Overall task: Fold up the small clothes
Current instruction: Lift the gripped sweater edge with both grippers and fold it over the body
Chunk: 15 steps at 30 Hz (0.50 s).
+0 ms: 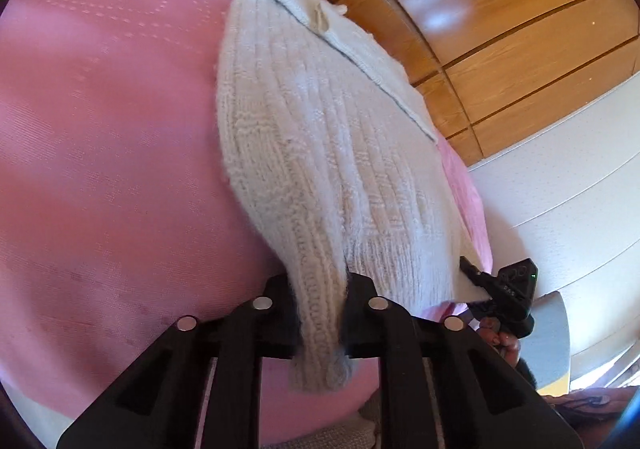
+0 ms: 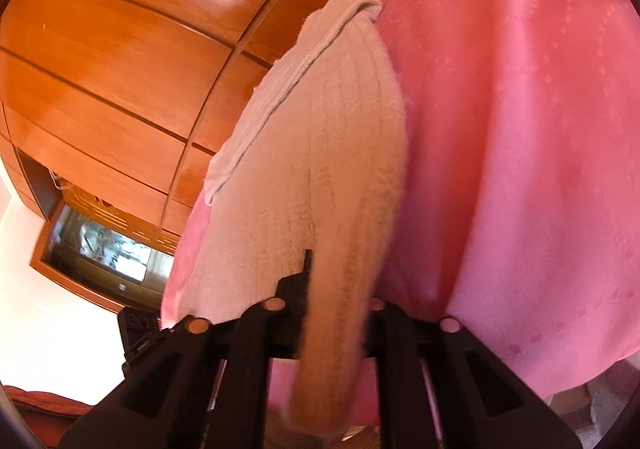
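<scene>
We see a cream ribbed knit garment [image 1: 320, 137] on a pink dotted bedspread [image 1: 100, 129], our left gripper [image 1: 320, 313] and right gripper [image 2: 332, 313] fingers each pinched on a woolly corner, glossy wooden panelling [image 1: 500, 9] behind.

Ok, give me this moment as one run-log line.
left hand-held gripper: shut on white knit garment | right hand-held gripper: shut on same garment | garment: lying on pink bedspread

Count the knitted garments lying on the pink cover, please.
1: a cream knitted sweater lying near the pink cover's edge by the wooden wall, its near edge clamped in both hand-held grippers. Others may lie outside the views.
</scene>
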{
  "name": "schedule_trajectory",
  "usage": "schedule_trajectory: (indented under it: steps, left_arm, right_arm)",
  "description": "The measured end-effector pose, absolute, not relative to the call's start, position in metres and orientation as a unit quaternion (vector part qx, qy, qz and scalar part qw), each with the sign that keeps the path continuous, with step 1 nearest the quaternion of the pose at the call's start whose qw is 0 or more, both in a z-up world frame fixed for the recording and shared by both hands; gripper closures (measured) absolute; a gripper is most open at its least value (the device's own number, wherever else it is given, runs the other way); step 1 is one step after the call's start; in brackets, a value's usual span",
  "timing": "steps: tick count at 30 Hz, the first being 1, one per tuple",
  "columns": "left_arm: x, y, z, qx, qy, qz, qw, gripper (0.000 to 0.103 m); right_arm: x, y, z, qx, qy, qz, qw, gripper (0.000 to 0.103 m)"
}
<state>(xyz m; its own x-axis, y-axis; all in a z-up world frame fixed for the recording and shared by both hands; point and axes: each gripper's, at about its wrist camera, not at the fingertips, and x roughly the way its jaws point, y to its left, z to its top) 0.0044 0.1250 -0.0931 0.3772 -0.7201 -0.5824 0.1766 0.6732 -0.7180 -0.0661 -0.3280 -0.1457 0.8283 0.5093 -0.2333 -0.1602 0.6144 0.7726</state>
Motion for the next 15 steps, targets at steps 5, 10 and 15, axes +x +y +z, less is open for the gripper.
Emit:
schedule_trajectory:
  steps: [5, 10, 15]
  left_arm:
    - [-0.007, 0.119, -0.049, -0.243, 0.424, -0.313, 0.815, 0.093]
    - [-0.018, 0.115, -0.016, -0.246, 0.379, -0.337, 0.826, 0.094]
    - [-0.033, 0.130, -0.002, -0.279, 0.362, -0.368, 0.810, 0.094]
  right_arm:
    - [-0.084, -0.330, -0.118, 0.389, 0.153, 0.239, 0.876, 0.096]
    - [-0.101, -0.331, -0.097, 0.384, 0.107, 0.279, 0.873, 0.097]
    - [-0.123, -0.339, -0.088, 0.404, 0.065, 0.321, 0.854, 0.097]
